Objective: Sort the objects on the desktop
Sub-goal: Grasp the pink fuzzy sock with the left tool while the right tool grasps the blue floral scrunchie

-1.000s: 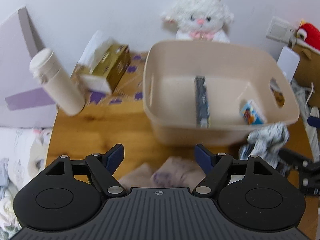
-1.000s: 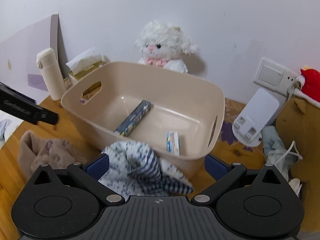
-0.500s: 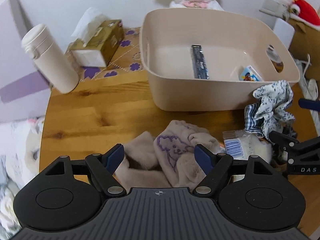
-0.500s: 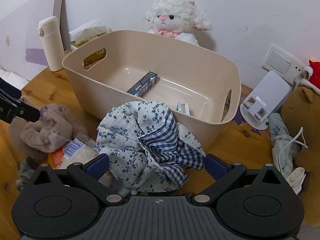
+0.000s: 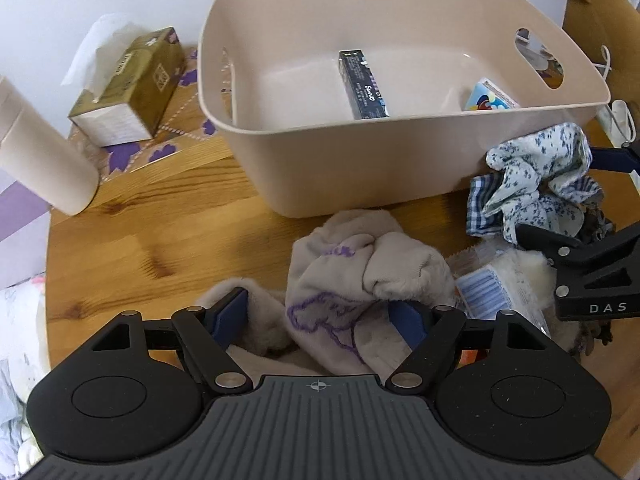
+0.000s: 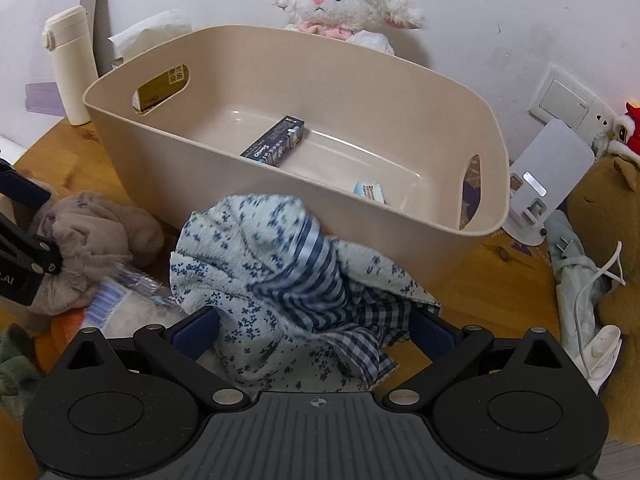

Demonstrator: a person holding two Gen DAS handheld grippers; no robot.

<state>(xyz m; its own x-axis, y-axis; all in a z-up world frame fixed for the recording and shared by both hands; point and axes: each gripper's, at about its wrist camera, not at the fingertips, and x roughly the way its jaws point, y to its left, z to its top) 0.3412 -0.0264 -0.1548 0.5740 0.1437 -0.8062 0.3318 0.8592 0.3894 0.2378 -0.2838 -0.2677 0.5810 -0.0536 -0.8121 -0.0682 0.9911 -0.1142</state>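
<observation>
Both tongs drop toward the cloths before the beige tub [image 5: 400, 168]; left tongs [image 5: 320, 318], released and narrowing, straddle the plush cloth [image 5: 360, 280]; right tongs [image 6: 316, 330] gape over the floral cloth [image 6: 280, 280]. I pinch deep folds.

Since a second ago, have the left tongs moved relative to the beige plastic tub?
Yes. The left tongs have dropped away from the beige plastic tub onto the crumpled beige fleece cloth, which now sits between the closing jaws, not yet clamped.
</observation>
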